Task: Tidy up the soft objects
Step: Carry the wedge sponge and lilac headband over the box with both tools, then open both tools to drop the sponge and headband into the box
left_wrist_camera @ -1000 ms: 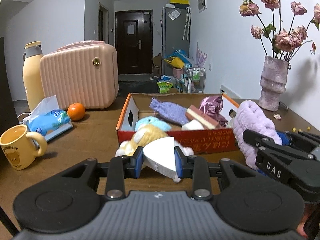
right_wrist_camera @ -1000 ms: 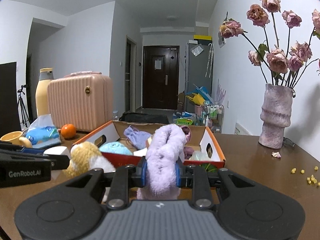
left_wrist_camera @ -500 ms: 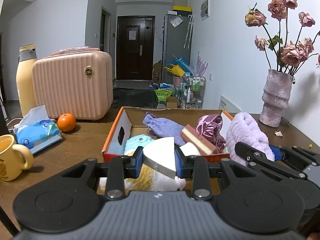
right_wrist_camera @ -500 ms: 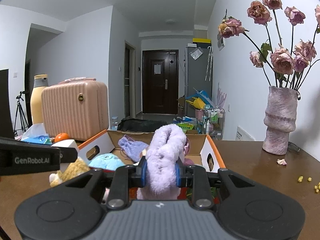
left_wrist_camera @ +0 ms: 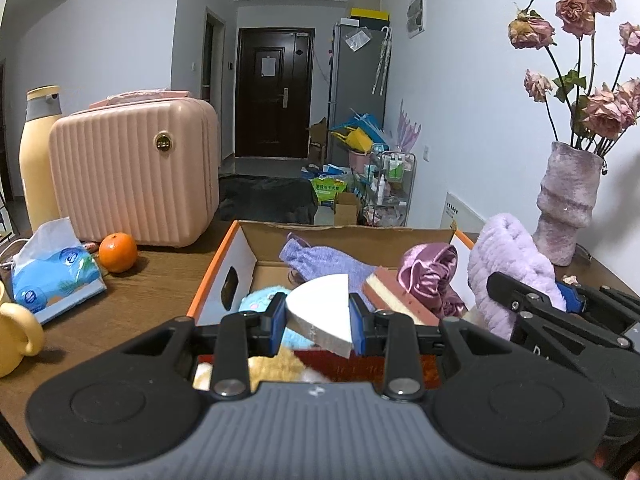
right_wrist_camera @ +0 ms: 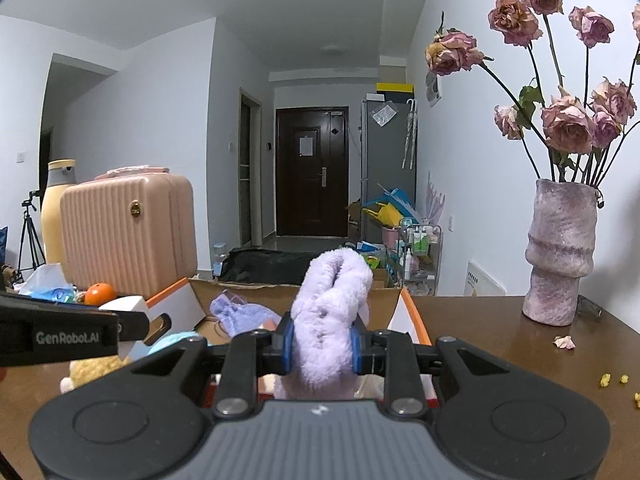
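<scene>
soft objects are gripped in both claws: the left claw [left_wrist_camera: 318, 322] is clamped on a white foam wedge [left_wrist_camera: 320, 312], the right claw [right_wrist_camera: 322, 346] is closed tight on a fluffy lilac towel [right_wrist_camera: 332, 312], squashing it. both hang at the near edge of the cardboard box [left_wrist_camera: 244, 240] on the worktop [left_wrist_camera: 152, 292], apparently to drop them among the knitted pouch [left_wrist_camera: 320, 260] and satin cloth [left_wrist_camera: 430, 276] there.

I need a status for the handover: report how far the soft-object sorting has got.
Done: a lilac knitted cloth and a purple satin scrunchie lie in the orange-edged cardboard box.
In hand: left gripper clamps a white foam wedge; right gripper clamps a fluffy lavender towel.
Left: a yellow plush toy outside.
</scene>
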`<state>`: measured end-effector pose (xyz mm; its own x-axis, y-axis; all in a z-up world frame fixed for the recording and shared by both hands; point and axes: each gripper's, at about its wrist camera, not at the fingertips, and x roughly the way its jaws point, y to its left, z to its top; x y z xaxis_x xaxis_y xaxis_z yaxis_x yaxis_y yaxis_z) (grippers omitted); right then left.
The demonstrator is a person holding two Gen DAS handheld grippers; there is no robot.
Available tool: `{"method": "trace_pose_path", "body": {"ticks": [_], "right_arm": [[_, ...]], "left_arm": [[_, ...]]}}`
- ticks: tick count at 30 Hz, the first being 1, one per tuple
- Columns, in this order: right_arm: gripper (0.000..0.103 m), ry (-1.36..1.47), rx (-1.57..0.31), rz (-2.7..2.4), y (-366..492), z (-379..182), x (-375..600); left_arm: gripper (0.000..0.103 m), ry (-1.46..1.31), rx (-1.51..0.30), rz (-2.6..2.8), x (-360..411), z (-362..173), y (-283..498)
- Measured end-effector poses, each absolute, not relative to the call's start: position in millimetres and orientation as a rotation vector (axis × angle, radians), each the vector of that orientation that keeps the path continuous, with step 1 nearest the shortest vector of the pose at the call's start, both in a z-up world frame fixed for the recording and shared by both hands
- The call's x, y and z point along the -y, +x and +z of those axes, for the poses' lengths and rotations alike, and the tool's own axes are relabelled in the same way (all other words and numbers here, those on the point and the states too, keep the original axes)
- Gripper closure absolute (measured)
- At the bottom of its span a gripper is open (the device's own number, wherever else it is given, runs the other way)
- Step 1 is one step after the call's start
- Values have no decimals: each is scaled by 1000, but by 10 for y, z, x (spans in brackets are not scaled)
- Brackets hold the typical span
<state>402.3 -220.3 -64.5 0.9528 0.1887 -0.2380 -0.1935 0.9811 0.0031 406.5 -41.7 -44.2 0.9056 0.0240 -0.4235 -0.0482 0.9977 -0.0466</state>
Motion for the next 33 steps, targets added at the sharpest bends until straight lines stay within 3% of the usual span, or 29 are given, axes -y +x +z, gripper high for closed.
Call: {"method": "trace_pose_path", "body": {"ticks": [33], "right_arm": [[78,-39,-243,144,4849,-653,2348]], "left_arm": [[71,-44,-431,42,452,-476,4829]]}}
